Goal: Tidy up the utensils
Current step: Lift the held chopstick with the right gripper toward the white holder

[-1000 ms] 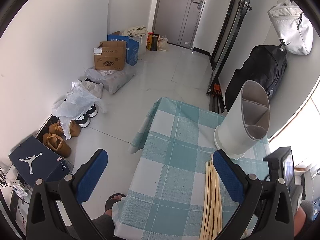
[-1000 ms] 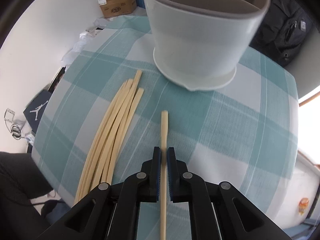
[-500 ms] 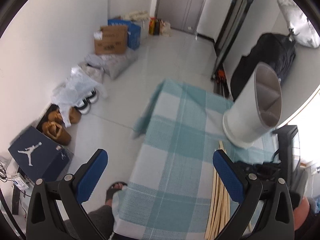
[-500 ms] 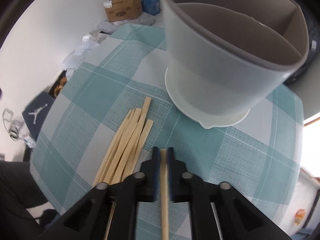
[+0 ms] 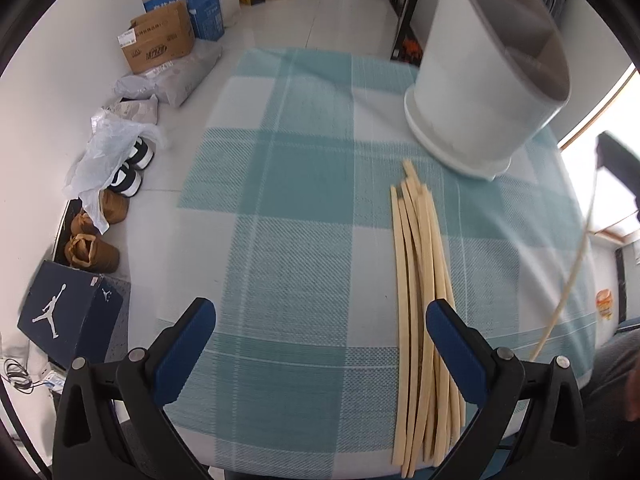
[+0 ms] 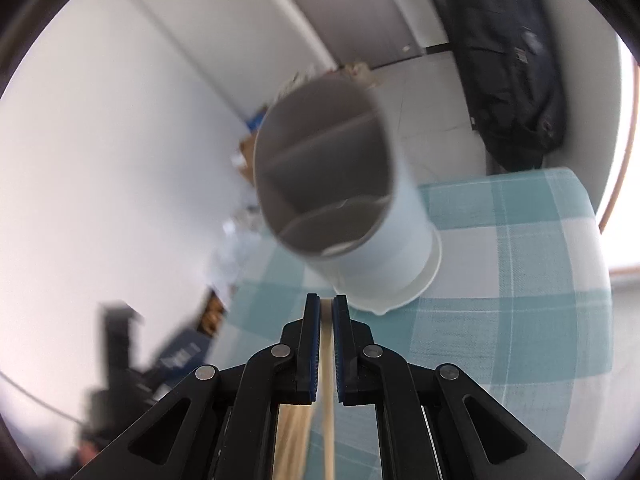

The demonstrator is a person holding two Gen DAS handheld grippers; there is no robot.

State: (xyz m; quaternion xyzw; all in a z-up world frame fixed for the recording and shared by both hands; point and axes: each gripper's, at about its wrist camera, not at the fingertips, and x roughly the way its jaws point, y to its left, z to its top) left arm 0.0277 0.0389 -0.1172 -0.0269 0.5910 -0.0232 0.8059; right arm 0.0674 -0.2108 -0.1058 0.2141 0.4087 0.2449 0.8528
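Hovering over the checked surface [image 5: 304,184], the left gripper [image 5: 320,344] has its jaws spread wide with nothing between them; its right finger hangs above the near end of the bundle of chopsticks [image 5: 420,280], which lies flat on the cloth just short of the white utensil holder [image 5: 480,80]. Further right, the right gripper [image 6: 327,344] is pressed together on a single chopstick [image 6: 326,360], which runs between the pads and points toward the holder; in the left wrist view that same stick slants through the air at the right edge, clear of the cloth.

The step in hand looks like carrying this one stick to the holder. To do it well, the tip should probably be raised above the rim and centred over one compartment, with the stick brought closer to upright before letting go, so it does not catch on the divider or the wall.

The holder stands upright on the cloth, split inside by partitions. No sticks show in the compartments; the bottoms are blurred and only partly seen.
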